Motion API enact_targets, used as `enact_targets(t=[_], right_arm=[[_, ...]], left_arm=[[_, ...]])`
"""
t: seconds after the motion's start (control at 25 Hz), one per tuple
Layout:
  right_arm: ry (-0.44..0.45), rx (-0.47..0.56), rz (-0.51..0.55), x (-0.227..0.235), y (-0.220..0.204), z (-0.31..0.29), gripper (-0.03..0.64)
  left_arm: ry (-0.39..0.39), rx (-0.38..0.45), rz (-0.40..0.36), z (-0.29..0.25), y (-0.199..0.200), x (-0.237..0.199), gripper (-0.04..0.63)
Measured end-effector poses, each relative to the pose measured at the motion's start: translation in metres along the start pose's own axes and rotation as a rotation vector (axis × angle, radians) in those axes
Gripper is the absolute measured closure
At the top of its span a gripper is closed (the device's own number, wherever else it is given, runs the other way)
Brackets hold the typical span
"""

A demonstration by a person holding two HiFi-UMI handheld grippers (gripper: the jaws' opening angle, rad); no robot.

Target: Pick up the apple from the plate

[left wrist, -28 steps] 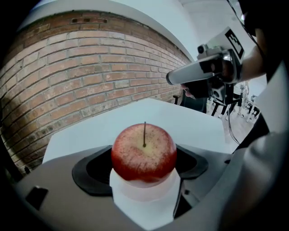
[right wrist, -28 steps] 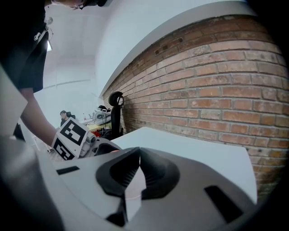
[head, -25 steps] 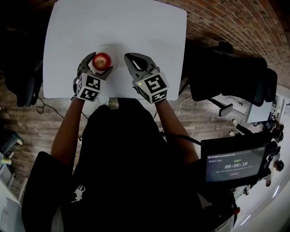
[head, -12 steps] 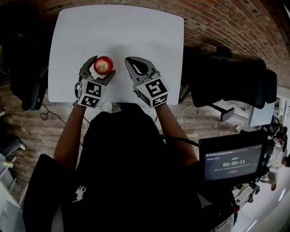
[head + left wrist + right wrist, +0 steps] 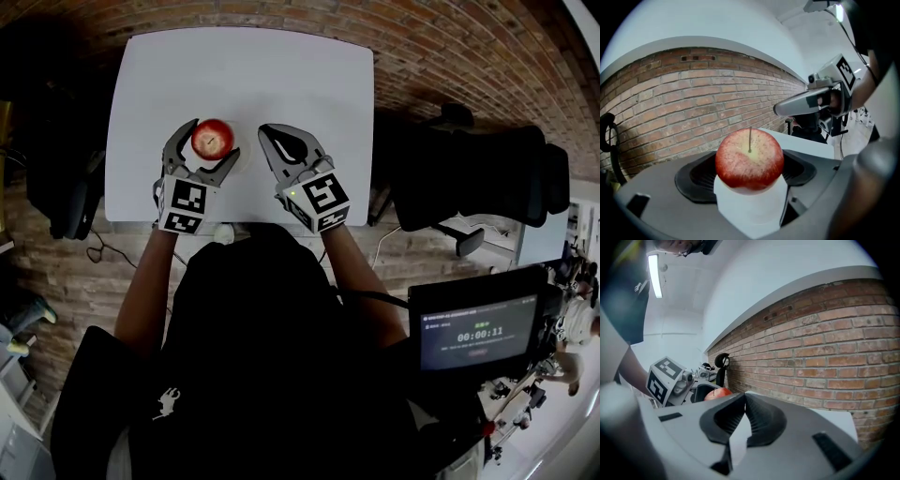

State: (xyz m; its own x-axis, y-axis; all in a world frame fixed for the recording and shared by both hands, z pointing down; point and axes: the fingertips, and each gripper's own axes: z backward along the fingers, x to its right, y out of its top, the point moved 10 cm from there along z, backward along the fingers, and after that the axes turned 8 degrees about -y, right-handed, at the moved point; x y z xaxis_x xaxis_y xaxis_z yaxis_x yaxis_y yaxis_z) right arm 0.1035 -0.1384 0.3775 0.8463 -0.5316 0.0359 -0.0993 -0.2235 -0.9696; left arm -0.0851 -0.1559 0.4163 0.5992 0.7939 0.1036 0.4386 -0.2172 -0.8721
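Now your left gripper clamps the apple over the white table. Your right gripper, jaws together, empty, sits just beside; black chair well apart

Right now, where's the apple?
Head view, over the near left of the table: the apple sits between the left gripper's fingers, with the shut right gripper just to its right.

screen | timer | reads 00:00:11, probably; smaller print illegible

Left hand-held gripper clasps apple; right hand-held gripper closed.
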Motion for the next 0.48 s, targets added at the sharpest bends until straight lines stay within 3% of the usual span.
enact_targets(t=[0.48], right_arm=[[-0.011,0.136,-0.023,-0.009,0.047,0.012,0.612]], left_arm=[[0.064,0.151,-0.005,0.040,0.045,-0.012,0.192]])
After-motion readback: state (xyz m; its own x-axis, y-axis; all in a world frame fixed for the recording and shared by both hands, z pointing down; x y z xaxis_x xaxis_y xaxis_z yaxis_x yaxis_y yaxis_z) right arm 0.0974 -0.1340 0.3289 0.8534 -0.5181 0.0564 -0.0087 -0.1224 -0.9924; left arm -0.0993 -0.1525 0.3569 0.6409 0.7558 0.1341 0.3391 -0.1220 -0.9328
